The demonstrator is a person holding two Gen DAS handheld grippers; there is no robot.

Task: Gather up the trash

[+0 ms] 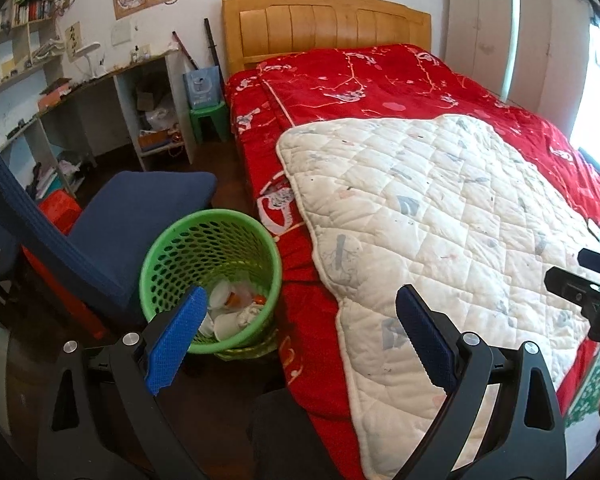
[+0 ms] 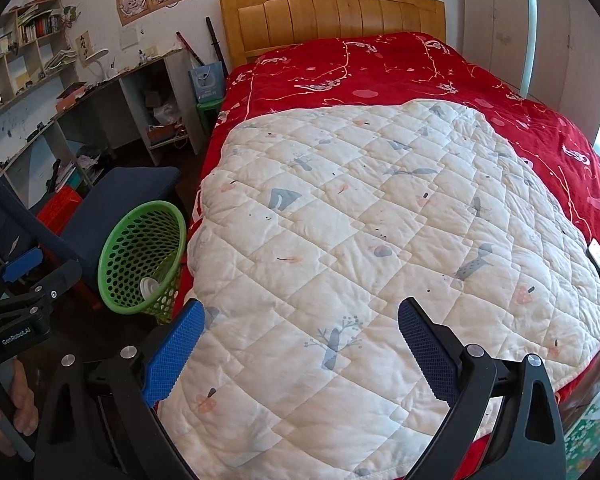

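The bin (image 1: 210, 276) stands on the floor against the bed's (image 1: 380, 80) near left side, beside a blue chair (image 1: 140, 208), with cups and scraps already in it. No loose trash shows on the quilt (image 2: 360, 240). The left gripper (image 1: 300, 312) is nearer, just right of the bin; the right gripper (image 2: 302, 322) hovers over the quilt. Both jaws are spread wide and empty.

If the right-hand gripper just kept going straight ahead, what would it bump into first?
Most likely the white quilt on the bed: the open right gripper points straight across it. Depth is hard to judge through the fisheye.
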